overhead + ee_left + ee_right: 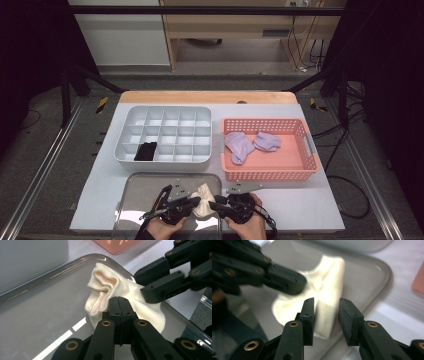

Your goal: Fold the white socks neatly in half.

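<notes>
On the shiny metal tray (131, 200) at the near table edge, a small cream knitted sock (204, 199) is bunched between the two hand-held grippers. The left gripper (121, 305) is pressed fully closed on a fold of the sock's ribbed cuff, jaws touching with cloth pinched at the tips. The right gripper (326, 305) is parted a moderate way, jaws straddling the sock's far end, nothing gripped yet. The sock is judged light, soft and limp; sagging and folding under its own weight are expected, slipping is not, since the knit grips well. No fragility is expected. A hold is best taken on the doubled cuff edge or the toe end, where the cloth is thick enough to pinch. Beyond the tray, a white plastic divided organiser box (165, 134) holding one dark rolled sock (145, 151) is seen, and beside it a pink perforated plastic basket (270, 172) with lilac socks (250, 144).
</notes>
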The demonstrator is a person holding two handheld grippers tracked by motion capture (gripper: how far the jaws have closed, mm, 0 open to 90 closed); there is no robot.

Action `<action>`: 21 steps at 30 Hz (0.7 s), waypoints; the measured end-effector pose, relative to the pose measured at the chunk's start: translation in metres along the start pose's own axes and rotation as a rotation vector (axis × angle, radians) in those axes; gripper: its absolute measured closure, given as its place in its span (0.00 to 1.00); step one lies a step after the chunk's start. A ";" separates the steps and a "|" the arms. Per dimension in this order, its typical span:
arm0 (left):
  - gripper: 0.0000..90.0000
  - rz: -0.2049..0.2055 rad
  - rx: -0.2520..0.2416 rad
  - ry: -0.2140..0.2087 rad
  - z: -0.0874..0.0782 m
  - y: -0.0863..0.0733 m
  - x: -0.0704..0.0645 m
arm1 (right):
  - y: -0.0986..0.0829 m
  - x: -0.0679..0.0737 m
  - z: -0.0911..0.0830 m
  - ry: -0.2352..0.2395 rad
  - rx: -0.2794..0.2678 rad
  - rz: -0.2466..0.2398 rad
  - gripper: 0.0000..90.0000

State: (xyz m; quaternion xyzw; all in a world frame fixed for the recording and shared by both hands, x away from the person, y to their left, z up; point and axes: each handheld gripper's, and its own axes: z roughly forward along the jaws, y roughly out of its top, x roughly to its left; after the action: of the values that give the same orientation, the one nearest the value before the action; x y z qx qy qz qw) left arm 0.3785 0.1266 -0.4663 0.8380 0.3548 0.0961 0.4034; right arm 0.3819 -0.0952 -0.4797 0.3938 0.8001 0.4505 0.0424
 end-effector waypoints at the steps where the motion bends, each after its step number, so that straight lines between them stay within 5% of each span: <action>1: 0.99 0.003 0.002 0.007 0.001 0.000 0.000 | -0.002 0.001 0.002 -0.015 0.011 -0.008 0.76; 8: 0.99 -0.002 -0.005 0.022 0.004 0.000 -0.001 | -0.002 0.001 0.004 0.020 0.006 0.045 0.92; 13: 0.99 -0.048 -0.037 0.007 -0.001 0.004 0.000 | 0.003 0.003 -0.001 0.019 -0.023 0.045 0.93; 21: 0.99 -0.029 -0.019 0.004 0.008 0.002 -0.006 | 0.002 0.005 -0.001 0.021 -0.017 0.037 0.90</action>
State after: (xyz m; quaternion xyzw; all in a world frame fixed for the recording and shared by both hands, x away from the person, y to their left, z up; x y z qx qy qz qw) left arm 0.3787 0.1172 -0.4694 0.8286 0.3669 0.0952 0.4119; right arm 0.3791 -0.0919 -0.4761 0.4037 0.7892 0.4619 0.0290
